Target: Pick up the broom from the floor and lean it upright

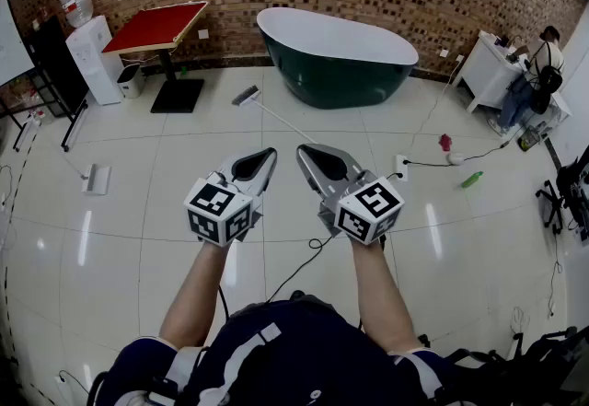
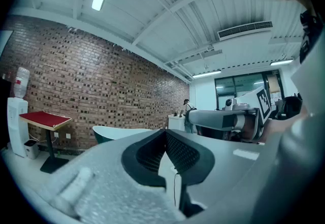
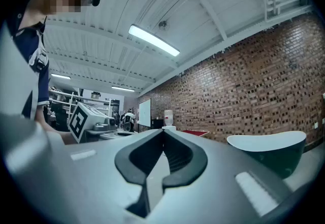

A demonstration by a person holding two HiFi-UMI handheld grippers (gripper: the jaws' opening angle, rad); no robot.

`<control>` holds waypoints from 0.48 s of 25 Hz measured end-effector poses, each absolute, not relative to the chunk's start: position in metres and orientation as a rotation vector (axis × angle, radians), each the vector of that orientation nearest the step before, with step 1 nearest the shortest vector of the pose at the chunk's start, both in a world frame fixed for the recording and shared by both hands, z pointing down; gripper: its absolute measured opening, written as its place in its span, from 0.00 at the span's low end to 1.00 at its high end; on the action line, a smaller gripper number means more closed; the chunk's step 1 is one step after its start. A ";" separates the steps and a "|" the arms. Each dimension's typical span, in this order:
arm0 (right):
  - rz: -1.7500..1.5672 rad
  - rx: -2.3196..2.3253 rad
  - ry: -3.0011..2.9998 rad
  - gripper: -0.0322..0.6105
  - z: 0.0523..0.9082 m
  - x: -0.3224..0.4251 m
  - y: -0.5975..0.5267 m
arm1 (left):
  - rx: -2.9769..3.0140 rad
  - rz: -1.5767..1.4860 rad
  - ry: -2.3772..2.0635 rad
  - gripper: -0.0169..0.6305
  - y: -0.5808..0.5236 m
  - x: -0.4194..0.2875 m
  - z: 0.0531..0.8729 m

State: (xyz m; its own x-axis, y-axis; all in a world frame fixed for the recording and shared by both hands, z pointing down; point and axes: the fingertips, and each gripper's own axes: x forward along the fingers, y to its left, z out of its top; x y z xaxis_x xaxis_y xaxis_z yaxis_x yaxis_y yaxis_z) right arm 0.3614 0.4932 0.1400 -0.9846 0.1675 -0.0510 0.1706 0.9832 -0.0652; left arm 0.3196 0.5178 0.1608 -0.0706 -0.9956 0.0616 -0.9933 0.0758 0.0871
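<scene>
The broom [image 1: 247, 97] lies flat on the white tile floor in front of the bathtub, its head at the left and its thin pale handle [image 1: 293, 126] running toward me to the right. In the head view my left gripper [image 1: 270, 154] and right gripper [image 1: 302, 152] are held side by side at waist height, well short of the broom and above the floor. Both point level, toward the brick wall. In the left gripper view the left gripper [image 2: 165, 131] has its tips touching with nothing between them. The right gripper [image 3: 163, 130] is likewise shut and empty.
A dark green bathtub [image 1: 336, 54] stands against the brick wall, with a red-topped table [image 1: 156, 27] and water dispenser [image 1: 92, 54] to its left. A power strip [image 1: 401, 165], a green bottle [image 1: 471, 179] and cables lie on the right. A person [image 1: 536, 73] sits at a far-right desk.
</scene>
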 end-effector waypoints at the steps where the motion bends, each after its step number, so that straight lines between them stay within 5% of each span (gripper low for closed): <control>1: -0.113 0.267 3.083 0.06 0.139 0.363 0.485 | 2.070 -0.043 -2.231 0.03 0.511 0.321 0.158; 12: -0.143 0.270 3.094 0.06 0.146 0.388 0.423 | 2.030 -0.069 -2.288 0.03 0.459 0.325 0.153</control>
